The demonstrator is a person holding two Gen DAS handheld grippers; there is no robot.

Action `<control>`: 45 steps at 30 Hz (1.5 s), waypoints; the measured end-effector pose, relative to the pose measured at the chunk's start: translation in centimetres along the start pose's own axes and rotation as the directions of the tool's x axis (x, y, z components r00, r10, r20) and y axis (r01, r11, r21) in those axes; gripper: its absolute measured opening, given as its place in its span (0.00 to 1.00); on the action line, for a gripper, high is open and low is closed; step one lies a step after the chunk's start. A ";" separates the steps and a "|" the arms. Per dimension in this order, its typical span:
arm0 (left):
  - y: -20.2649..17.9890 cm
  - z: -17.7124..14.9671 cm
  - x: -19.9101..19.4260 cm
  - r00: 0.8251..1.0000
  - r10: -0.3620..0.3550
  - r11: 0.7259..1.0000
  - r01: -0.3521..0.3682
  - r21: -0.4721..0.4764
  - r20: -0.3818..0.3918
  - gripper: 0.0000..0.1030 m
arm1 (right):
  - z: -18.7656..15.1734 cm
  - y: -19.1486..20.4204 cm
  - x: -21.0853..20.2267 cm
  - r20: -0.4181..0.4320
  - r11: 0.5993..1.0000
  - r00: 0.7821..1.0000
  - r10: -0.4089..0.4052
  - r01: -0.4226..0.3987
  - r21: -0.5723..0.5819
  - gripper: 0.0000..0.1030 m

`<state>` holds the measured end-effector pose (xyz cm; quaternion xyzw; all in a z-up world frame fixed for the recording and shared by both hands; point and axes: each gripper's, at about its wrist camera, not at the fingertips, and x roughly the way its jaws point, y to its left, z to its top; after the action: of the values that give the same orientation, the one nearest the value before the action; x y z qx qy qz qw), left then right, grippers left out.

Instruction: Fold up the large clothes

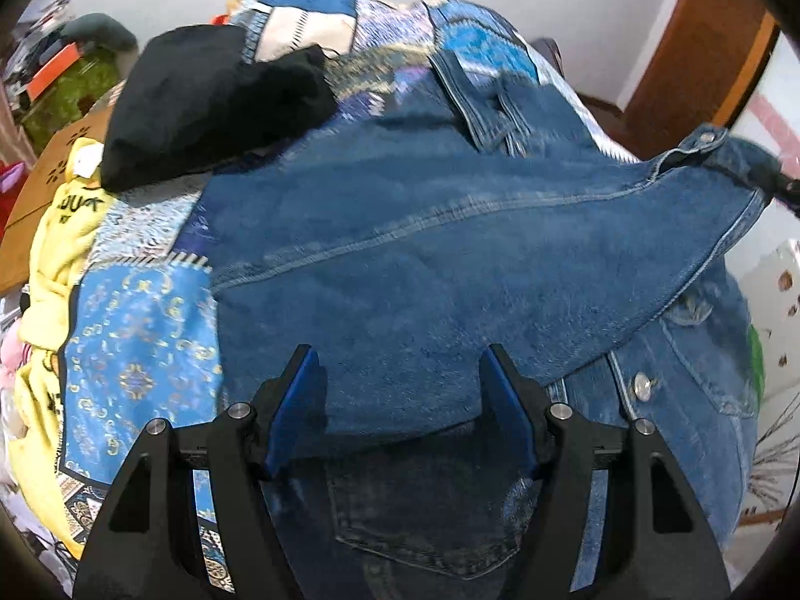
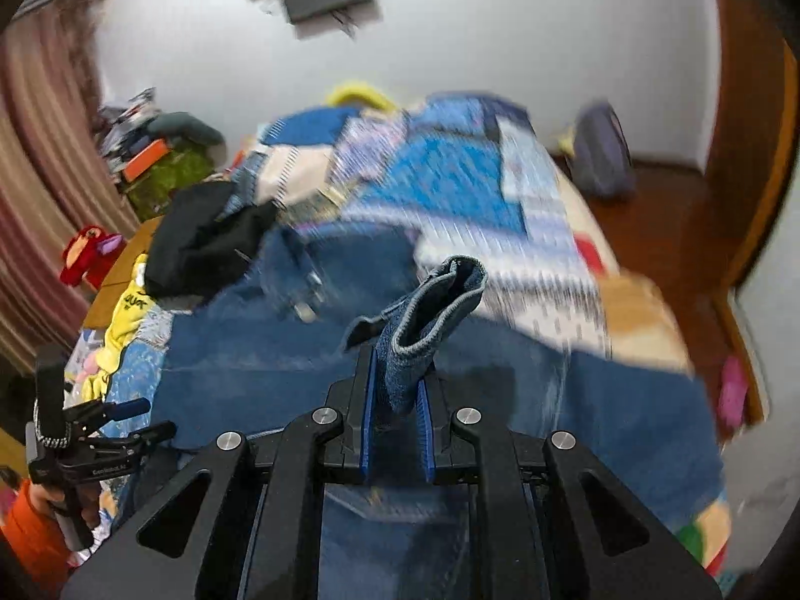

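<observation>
A blue denim jacket (image 1: 425, 260) lies spread on a bed with a blue patterned quilt (image 1: 140, 340). My left gripper (image 1: 400, 390) is open just above the jacket's near part, with nothing between its blue pads. My right gripper (image 2: 397, 400) is shut on a sleeve cuff of the jacket (image 2: 430, 310) and holds it lifted above the rest of the denim (image 2: 280, 380). In the left wrist view the lifted sleeve runs to the right edge, where its cuff (image 1: 700, 150) is held up. The left gripper also shows in the right wrist view (image 2: 135, 415) at the left.
A black garment (image 1: 215, 100) lies on the quilt at the far left, and a yellow garment (image 1: 60, 250) hangs at the bed's left edge. A cardboard box (image 1: 55, 170) and clutter stand left of the bed. A backpack (image 2: 602, 155) sits on the wooden floor at the right.
</observation>
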<state>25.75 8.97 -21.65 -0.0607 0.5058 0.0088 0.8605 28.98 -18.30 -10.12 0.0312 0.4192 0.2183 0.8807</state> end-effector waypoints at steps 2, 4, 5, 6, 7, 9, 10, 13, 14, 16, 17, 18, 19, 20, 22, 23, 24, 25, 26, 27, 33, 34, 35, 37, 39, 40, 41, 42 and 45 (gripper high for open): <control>-0.4 -0.4 0.5 1.000 0.008 1.000 -0.008 0.007 -0.010 0.65 | -1.3 -1.9 1.0 -0.043 0.997 0.999 0.019 -0.016 0.077 0.12; -0.4 -0.7 0.7 1.000 0.009 1.000 -0.009 -0.002 -0.003 0.65 | -2.7 -3.3 1.9 -0.081 0.990 0.996 0.043 -0.031 0.139 0.12; -0.4 -0.7 0.8 1.000 0.007 1.000 -0.007 -0.007 -0.003 0.65 | -3.3 -3.8 2.3 -0.099 0.987 0.994 0.044 -0.028 0.156 0.13; -0.3 -0.7 0.8 1.000 0.001 1.000 -0.001 -0.016 -0.004 0.65 | -3.8 -4.1 2.7 -0.118 0.986 0.992 0.041 -0.021 0.165 0.13; -0.2 -0.7 0.8 1.000 -0.004 1.000 0.003 -0.024 -0.005 0.65 | -4.4 -4.3 3.2 -0.138 0.986 0.990 0.031 -0.008 0.168 0.13; 0.0 -0.8 0.9 1.000 -0.013 0.999 0.013 -0.037 -0.007 0.65 | -5.3 -4.5 3.5 -0.163 0.987 0.987 0.005 0.022 0.161 0.16; 0.1 -1.0 0.8 1.000 -0.017 0.999 0.017 -0.041 -0.008 0.66 | -5.7 -4.4 3.6 -0.173 0.988 0.985 -0.011 0.037 0.153 0.17; 0.2 -1.2 0.8 1.000 -0.021 0.999 0.021 -0.048 -0.011 0.66 | -6.1 -4.5 3.4 -0.193 0.987 0.978 -0.078 0.103 0.122 0.29; 0.3 -1.2 0.7 1.000 -0.021 0.999 0.021 -0.048 -0.013 0.66 | -6.3 -4.8 3.2 -0.195 0.986 0.976 -0.100 0.124 0.114 0.34; 0.2 -1.3 0.6 1.000 -0.019 0.999 0.018 -0.047 -0.017 0.66 | -6.3 -5.3 2.9 -0.210 0.981 0.968 -0.141 0.165 0.102 0.37; 0.2 -1.3 0.4 1.000 -0.017 0.999 0.016 -0.046 -0.017 0.66 | -6.2 -5.5 2.9 -0.218 0.980 0.965 -0.146 0.170 0.100 0.37; 0.1 -1.3 0.2 1.000 -0.015 0.999 0.014 -0.044 -0.015 0.66 | -6.2 -5.8 2.6 -0.228 0.981 0.963 -0.141 0.167 0.101 0.37; 0.0 -1.2 -0.1 1.000 -0.013 0.999 0.013 -0.040 -0.009 0.66 | -6.1 -6.0 2.3 -0.230 0.981 0.964 -0.134 0.161 0.106 0.37; -0.1 -1.1 -0.3 1.000 -0.013 0.999 0.013 -0.036 -0.003 0.66 | -6.0 -6.1 1.9 -0.225 0.981 0.965 -0.134 0.161 0.109 0.37; -0.6 -0.6 -1.2 1.000 -0.009 1.000 0.009 -0.021 0.022 0.66 | -5.7 -6.4 0.7 -0.198 0.977 0.967 -0.159 0.183 0.106 0.37; -0.8 -0.4 -1.6 0.999 -0.008 1.000 0.008 -0.015 0.033 0.66 | -5.5 -6.5 0.1 -0.182 0.976 0.968 -0.174 0.194 0.102 0.37; -1.1 0.0 -2.1 0.999 -0.008 1.000 0.008 -0.007 0.049 0.66 | -5.3 -6.7 -0.6 -0.162 0.974 0.969 -0.187 0.205 0.102 0.37; -1.5 0.5 -2.6 0.998 -0.009 1.000 0.009 0.000 0.066 0.66 | -5.0 -6.8 -1.2 -0.144 0.972 0.970 -0.194 0.210 0.104 0.37; -1.8 0.9 -3.1 0.997 -0.010 1.000 0.010 0.007 0.082 0.66 | -4.7 -7.1 -2.1 -0.121 0.970 0.972 -0.204 0.217 0.112 0.37; -2.3 1.4 -3.6 0.995 -0.012 1.000 0.011 0.014 0.101 0.66 | -4.5 -7.6 -3.0 -0.100 0.965 0.971 -0.218 0.229 0.124 0.37; -5.5 4.2 -6.3 0.976 -0.059 0.997 0.049 0.056 0.208 0.66 | -4.2 -11.5 -6.7 -0.028 0.938 0.962 -0.272 0.271 0.216 0.56; -6.2 4.6 -6.5 0.973 -0.071 0.996 0.058 0.065 0.219 0.66 | -4.6 -12.5 -7.1 -0.021 0.930 0.959 -0.283 0.280 0.239 0.56; -6.7 4.8 -6.7 0.971 -0.078 0.995 0.064 0.070 0.227 0.66 | -4.8 -13.3 -7.3 -0.021 0.922 0.955 -0.294 0.290 0.257 0.56; -7.7 5.2 -6.7 0.966 -0.093 0.994 0.077 0.077 0.241 0.66 | -5.7 -15.3 -7.3 -0.050 0.900 0.947 -0.318 0.318 0.297 0.56; -8.5 5.4 -6.5 0.964 -0.111 0.992 0.093 0.084 0.242 0.66 | -6.8 -17.2 -6.8 -0.087 0.882 0.945 -0.314 0.325 0.342 0.56; -9.0 5.4 -6.2 0.964 -0.118 0.991 0.100 0.088 0.238 0.66 | -7.3 -18.2 -6.6 -0.102 0.873 0.946 -0.308 0.323 0.365 0.56; -9.3 5.3 -6.0 0.965 -0.121 0.991 0.103 0.091 0.233 0.66 | -8.0 -19.2 -6.2 -0.123 0.861 0.947 -0.297 0.321 0.395 0.56; -9.7 5.3 -5.6 0.966 -0.124 0.990 0.105 0.096 0.225 0.66 | -8.7 -20.2 -5.7 -0.143 0.849 0.949 -0.281 0.315 0.425 0.56; -10.5 5.0 -4.2 0.973 -0.130 0.988 0.111 0.108 0.190 0.66 | -10.4 -22.6 -4.2 -0.176 0.804 0.962 -0.210 0.272 0.529 0.56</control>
<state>28.83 -0.73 -14.54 -0.0483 0.4135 -0.0620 0.9071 26.97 -41.71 -19.20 0.2165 0.5119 -0.0231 0.8310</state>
